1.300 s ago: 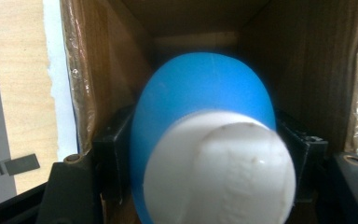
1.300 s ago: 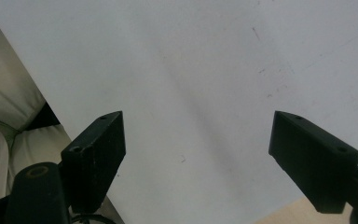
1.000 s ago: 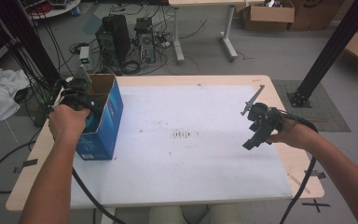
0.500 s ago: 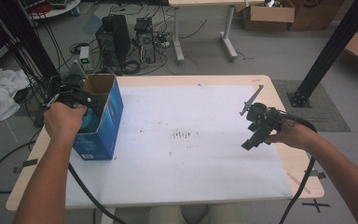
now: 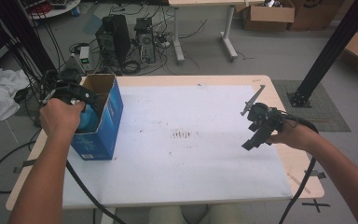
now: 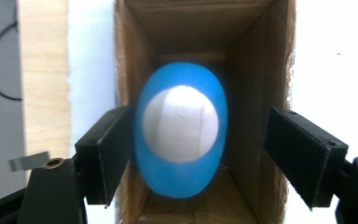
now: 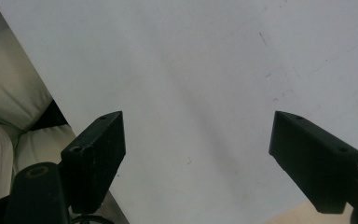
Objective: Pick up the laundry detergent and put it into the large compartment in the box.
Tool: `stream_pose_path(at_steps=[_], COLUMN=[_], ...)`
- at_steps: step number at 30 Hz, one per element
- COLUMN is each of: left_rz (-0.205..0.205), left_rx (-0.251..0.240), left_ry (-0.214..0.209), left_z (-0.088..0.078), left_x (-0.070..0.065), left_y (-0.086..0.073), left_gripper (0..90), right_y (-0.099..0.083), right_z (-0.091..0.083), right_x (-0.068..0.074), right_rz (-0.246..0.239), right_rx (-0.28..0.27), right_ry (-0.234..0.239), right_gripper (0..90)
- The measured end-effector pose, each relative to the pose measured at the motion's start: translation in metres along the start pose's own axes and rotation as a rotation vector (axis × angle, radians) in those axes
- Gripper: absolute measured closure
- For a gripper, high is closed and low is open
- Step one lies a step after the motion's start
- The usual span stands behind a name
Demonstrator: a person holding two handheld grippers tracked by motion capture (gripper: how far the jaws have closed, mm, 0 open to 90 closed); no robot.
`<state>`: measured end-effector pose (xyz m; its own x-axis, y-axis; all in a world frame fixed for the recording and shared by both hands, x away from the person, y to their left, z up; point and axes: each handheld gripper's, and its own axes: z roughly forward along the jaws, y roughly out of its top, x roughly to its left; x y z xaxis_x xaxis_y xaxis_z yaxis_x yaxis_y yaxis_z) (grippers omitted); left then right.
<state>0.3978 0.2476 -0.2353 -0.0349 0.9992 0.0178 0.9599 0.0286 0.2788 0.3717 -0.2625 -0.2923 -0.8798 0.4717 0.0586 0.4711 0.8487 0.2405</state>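
The left gripper was held over the open top of the blue cardboard box at the table's left edge, jaws spread wide. A blue egg-shaped object with a white end sat blurred between them inside the box, touching neither that could be confirmed. It appeared to be at the point of release or pick-up; which could not be determined. The next move called for a straight lift clear of the walls. The right gripper hung open and empty over the white table surface.
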Motion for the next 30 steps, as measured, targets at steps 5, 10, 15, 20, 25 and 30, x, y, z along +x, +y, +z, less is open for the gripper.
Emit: stream_pose_path(at_steps=[5, 10, 15, 20, 25, 30], left_rz=[0.014, 0.034, 0.077, 0.131, 0.164, 0.23], left_rx=[-0.018, -0.034, -0.04, -0.045, -0.061, -0.075], left_ry=[-0.001, -0.01, -0.017, -0.043, -0.061, -0.075], left_z=[-0.014, -0.025, -0.036, -0.043, -0.05, -0.054], left_x=[-0.005, -0.012, -0.024, -0.041, -0.055, -0.075], left_y=[0.002, 0.002, 0.003, 0.002, 0.002, 0.0], left_gripper=[23.8, 22.1, 20.5, 20.0, 18.6, 18.6], right_y=[-0.001, -0.001, 0.001, 0.002, 0.002, 0.001], right_z=[-0.002, -0.002, -0.002, -0.002, -0.003, -0.003], right_x=[0.001, 0.001, 0.002, 0.002, 0.002, 0.003], right_rz=[0.006, 0.001, -0.001, -0.001, -0.003, -0.002], right_rx=[-0.007, -0.006, -0.005, -0.008, -0.014, -0.013], right_ry=[-0.004, -0.003, -0.003, -0.003, -0.004, -0.005], right_gripper=[18.4, 18.4, 18.4, 18.4, 18.4, 18.4])
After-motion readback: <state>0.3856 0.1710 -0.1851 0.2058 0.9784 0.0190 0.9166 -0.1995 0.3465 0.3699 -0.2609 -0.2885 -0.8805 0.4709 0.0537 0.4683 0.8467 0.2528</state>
